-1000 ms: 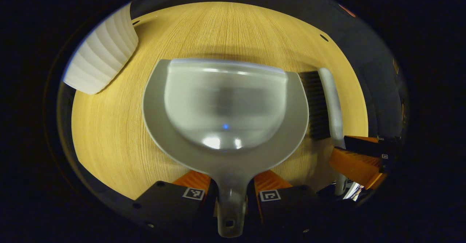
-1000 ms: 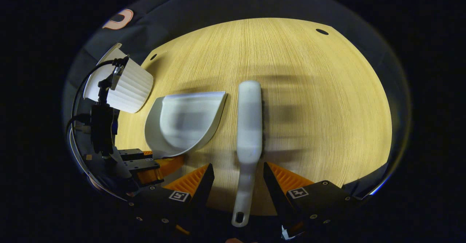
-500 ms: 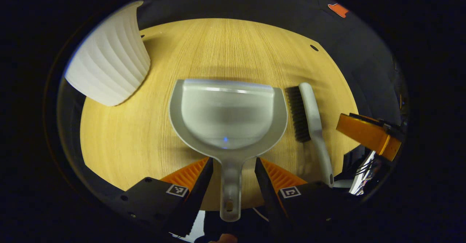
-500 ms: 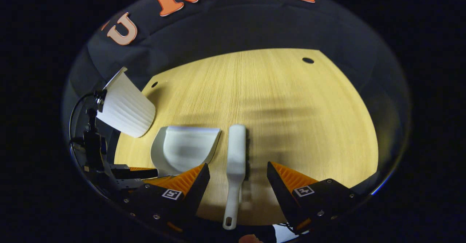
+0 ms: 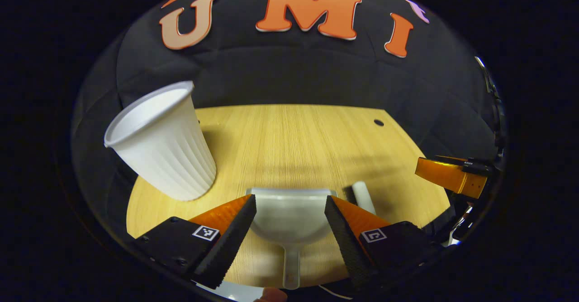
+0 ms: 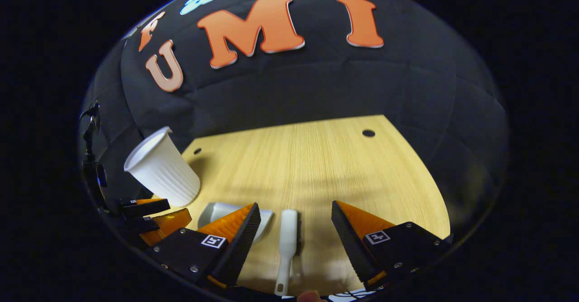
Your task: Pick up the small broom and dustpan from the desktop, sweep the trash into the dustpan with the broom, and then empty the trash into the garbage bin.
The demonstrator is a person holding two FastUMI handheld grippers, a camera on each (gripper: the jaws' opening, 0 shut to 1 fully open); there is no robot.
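The grey dustpan (image 5: 289,220) lies flat on the wooden desktop (image 5: 294,148), handle toward me. My left gripper (image 5: 289,199) hovers open above its rear, fingers apart on either side and touching nothing. The white broom (image 6: 288,243) lies beside the dustpan (image 6: 216,210), handle toward me, and its tip (image 5: 363,195) shows past my left gripper's right finger. My right gripper (image 6: 295,205) stands open above the broom, clear of it. The white ribbed bin (image 5: 163,143) stands upright at the left, with its mouth open.
The other hand's gripper shows at each view's edge: the right gripper (image 5: 452,175) at the right, the left gripper (image 6: 151,214) at the left near the bin (image 6: 160,168). Bare desktop (image 6: 316,166) stretches beyond the tools to the black cloth wall.
My left gripper has opened off the dustpan handle. Both grippers have drawn back and tilted upward, so the dustpan and broom have slid low and the back wall has come into view.
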